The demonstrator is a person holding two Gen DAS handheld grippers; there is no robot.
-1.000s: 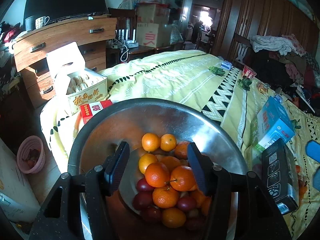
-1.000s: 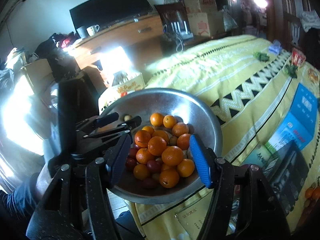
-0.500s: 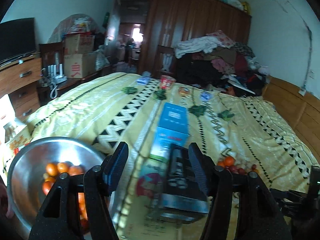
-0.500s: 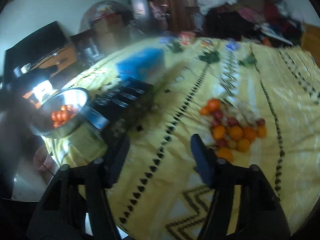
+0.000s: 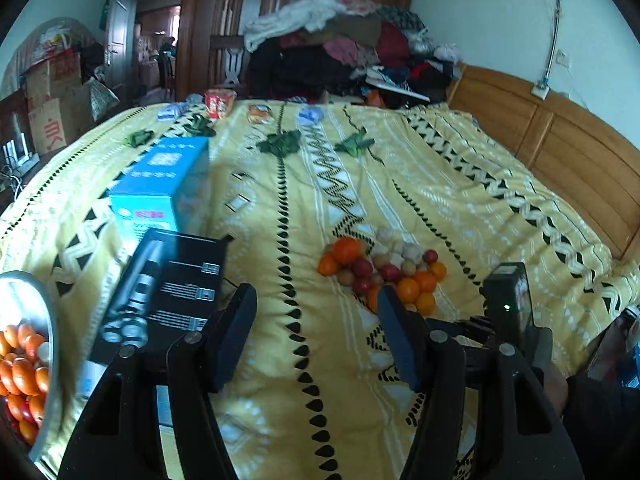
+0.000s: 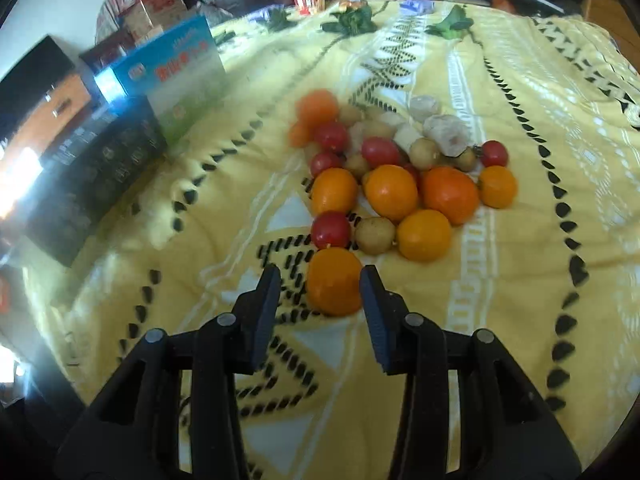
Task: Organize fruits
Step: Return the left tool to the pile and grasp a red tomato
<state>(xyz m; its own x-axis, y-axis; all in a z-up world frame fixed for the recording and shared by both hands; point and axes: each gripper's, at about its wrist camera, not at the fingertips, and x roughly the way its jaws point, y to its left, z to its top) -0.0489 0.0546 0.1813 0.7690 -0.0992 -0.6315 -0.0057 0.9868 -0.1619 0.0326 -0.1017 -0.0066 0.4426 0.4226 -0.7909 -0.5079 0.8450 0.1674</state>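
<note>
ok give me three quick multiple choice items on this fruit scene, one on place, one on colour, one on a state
1. Where does the metal bowl sit in the left wrist view?
A. far left edge
B. by the headboard
C. on the blue box

2. What colour is the fruit lying between the right tongs' fingers?
A. red
B. orange
C. green

3. How are the right tongs?
A. shut on a tomato
B. open around the fruit
C. out of view

Answers:
1 A: the metal bowl of fruit shows at the left border, beside the black box.
2 B: the orange nearest the camera lies on the yellow bedspread.
3 B: the right tongs have gaps showing beside the orange on both sides.
</note>
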